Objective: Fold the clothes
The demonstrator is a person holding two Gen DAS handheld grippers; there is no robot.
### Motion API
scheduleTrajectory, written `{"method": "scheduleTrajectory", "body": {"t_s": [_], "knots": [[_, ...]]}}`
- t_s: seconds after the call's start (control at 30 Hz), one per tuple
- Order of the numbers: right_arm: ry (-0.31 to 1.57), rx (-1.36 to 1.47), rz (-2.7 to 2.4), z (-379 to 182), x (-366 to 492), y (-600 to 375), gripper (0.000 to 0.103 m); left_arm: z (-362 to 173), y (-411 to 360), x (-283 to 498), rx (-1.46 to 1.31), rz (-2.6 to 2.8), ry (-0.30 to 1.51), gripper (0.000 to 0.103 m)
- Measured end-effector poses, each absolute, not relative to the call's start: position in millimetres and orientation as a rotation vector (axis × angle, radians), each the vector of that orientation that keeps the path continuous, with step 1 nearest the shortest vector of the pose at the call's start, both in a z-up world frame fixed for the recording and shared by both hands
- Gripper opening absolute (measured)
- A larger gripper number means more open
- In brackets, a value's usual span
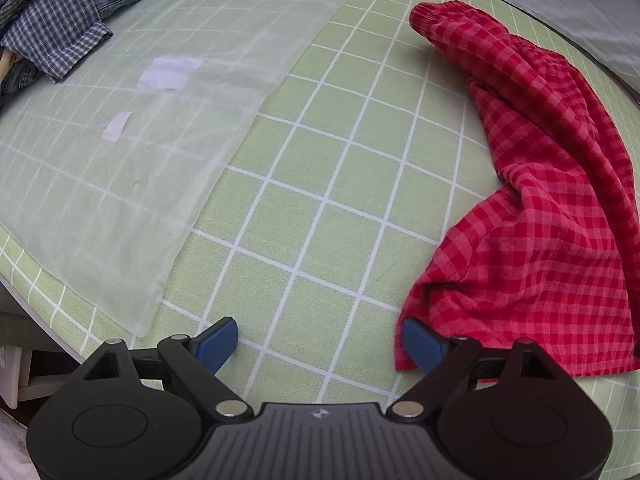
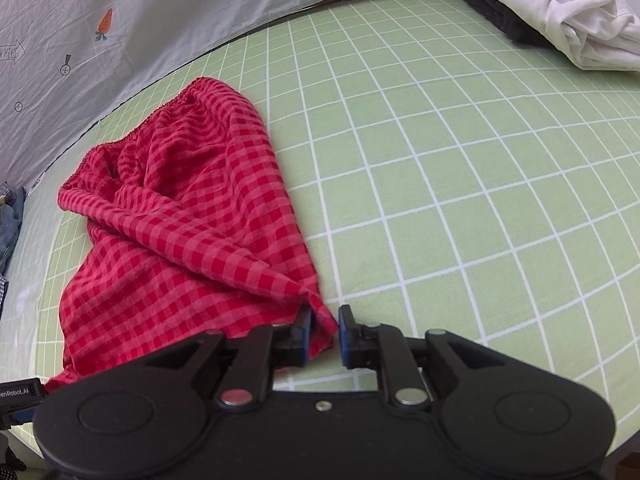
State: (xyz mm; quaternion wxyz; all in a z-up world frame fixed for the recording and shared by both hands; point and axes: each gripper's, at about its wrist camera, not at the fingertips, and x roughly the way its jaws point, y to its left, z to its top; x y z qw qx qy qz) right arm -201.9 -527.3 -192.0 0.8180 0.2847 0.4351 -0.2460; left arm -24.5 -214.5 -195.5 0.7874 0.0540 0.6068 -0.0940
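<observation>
Right tongs (image 2: pixel 324 334) nearly closed, pinching a near corner of the red checked garment (image 2: pixel 180 216), likely to draw it flat for folding. Left tongs (image 1: pixel 320 344) spread wide, empty, one pad just beside the hem. Garment lies crumpled on the green grid desk (image 1: pixel 320 200).

Left view alone: translucent sheet (image 1: pixel 132 152), blue clothes pile (image 1: pixel 60 20). Right view alone: white bundle (image 2: pixel 580 12).
</observation>
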Motion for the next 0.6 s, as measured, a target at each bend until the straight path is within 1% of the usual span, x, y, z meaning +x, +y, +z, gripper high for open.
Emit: {"method": "scheduleTrajectory", "body": {"t_s": [0.07,0.1,0.13,0.17,0.2,0.27,0.37,0.6], "knots": [[0.898,0.58,-0.53,-180.9,-197.6,-525.0,0.04,-186.2,-210.3,-22.7,0.093,-0.215,1.295,0.089],[0.882,0.562,-0.531,-174.6,-194.6,-523.1,0.043,-181.6,-208.1,-21.7,0.081,-0.221,1.289,0.089],[0.866,0.543,-0.53,-168.3,-190.9,-520.8,0.044,-176.9,-206.0,-20.8,0.07,-0.228,1.283,0.089],[0.852,0.526,-0.529,-163.2,-186.5,-518.3,0.049,-173.3,-205.0,-17.9,0.06,-0.234,1.275,0.089],[0.839,0.511,-0.528,-159.4,-181.3,-515.5,0.056,-171.0,-205.5,-12.5,0.053,-0.24,1.265,0.089],[0.818,0.485,-0.523,-152.7,-170.4,-510.0,0.063,-166.2,-205.7,-4.3,0.049,-0.25,1.253,0.089],[0.819,0.474,-0.509,-151.0,-149.4,-500.4,0.065,-161.0,-203.6,5.5,0.053,-0.266,1.249,0.089],[0.821,0.428,-0.47,-151.5,-104.1,-461.9,0.066,-161.4,-189.7,31.8,0.094,-0.318,1.255,0.089]]}}
